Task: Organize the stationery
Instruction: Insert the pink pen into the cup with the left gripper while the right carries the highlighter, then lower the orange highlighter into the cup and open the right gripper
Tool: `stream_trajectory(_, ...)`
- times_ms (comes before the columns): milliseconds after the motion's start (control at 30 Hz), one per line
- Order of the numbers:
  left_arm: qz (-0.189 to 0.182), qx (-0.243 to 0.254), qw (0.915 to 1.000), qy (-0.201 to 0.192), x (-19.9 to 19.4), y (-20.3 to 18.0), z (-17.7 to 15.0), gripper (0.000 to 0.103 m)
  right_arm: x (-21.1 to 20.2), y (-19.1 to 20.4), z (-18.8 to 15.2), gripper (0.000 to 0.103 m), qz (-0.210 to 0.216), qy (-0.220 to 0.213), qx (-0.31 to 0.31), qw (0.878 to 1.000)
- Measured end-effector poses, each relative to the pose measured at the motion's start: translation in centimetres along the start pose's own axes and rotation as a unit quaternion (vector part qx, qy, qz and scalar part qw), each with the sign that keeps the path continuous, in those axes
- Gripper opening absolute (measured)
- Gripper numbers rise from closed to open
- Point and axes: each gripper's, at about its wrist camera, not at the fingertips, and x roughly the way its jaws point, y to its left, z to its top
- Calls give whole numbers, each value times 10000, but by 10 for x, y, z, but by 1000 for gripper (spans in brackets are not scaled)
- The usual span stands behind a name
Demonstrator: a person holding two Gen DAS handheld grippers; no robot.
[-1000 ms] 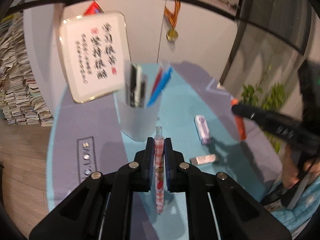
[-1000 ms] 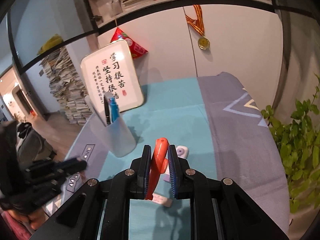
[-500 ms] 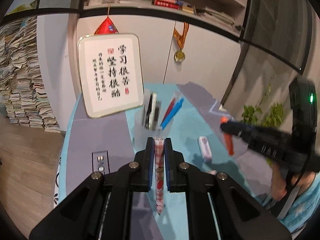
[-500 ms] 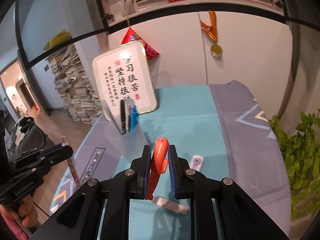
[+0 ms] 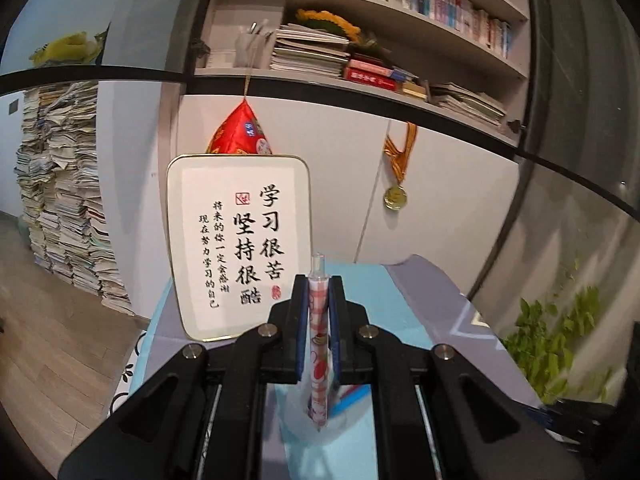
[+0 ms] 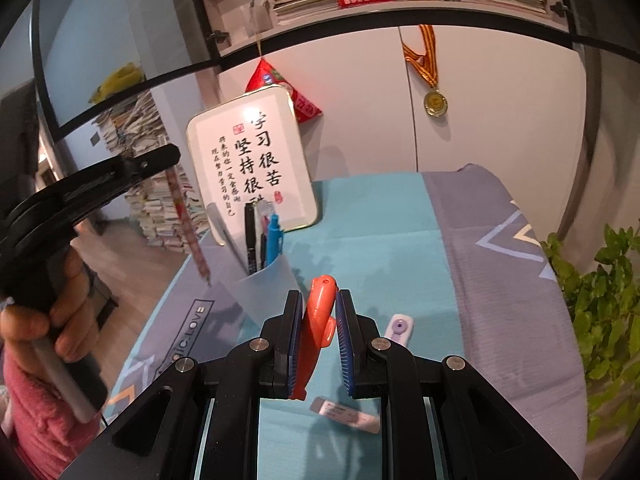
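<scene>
Left hand-held gripper (image 5: 319, 320) clamped on a red-checked pen (image 5: 319, 344) above the translucent pen cup (image 6: 264, 280), right hand-held gripper (image 6: 318, 320) gripping an orange utility knife (image 6: 318, 328), eraser (image 6: 344, 410) on the surface (image 6: 380, 240)

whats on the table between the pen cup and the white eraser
In the right wrist view, only bare teal mat lies between the pen cup and the white eraser; the right hand-held gripper, holding an orange tool, hangs above it.

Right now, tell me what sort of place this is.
Probably a home study: bookshelves loaded with books above a white cabinet, tall stacks of papers on the wooden floor, and a desk mat holding a pen cup.
</scene>
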Motion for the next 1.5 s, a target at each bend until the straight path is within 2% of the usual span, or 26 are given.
stream_trajectory(67,133,40,9999,-56,6,2,-2,8,1,-1,0,18,8,-15,6,10000)
stream_trajectory(333,-137,-306,9994,-115,4,10,6,8,6,0,0,18,76,14,-16,10000)
stream_trajectory(433,-28,-229,9995,-230,1,8,7,8,6,-1,0,18,64,29,-4,10000)
stream_trajectory(667,119,-181,9997,-115,16,13,-9,8,6,-1,-1,18,65,31,-38,10000)
stream_trajectory(800,20,-334,9994,2,18,16,-11,8,6,-1,-2,18,50,39,-39,10000)
stream_trajectory(1033,-227,-577,9976,-294,4,16,7,8,7,1,-2,18,52,56,-48,10000)
stream_trajectory(1167,-28,-390,9987,-317,8,13,1,8,7,2,-2,18,46,43,-50,10000)
stream_trajectory(1233,114,-282,9992,-244,14,14,-8,8,6,1,-2,18,38,11,-48,10000)
stream_trajectory(1500,-136,-540,9980,289,8,35,-38,8,7,5,1,18,95,8,-79,9999)
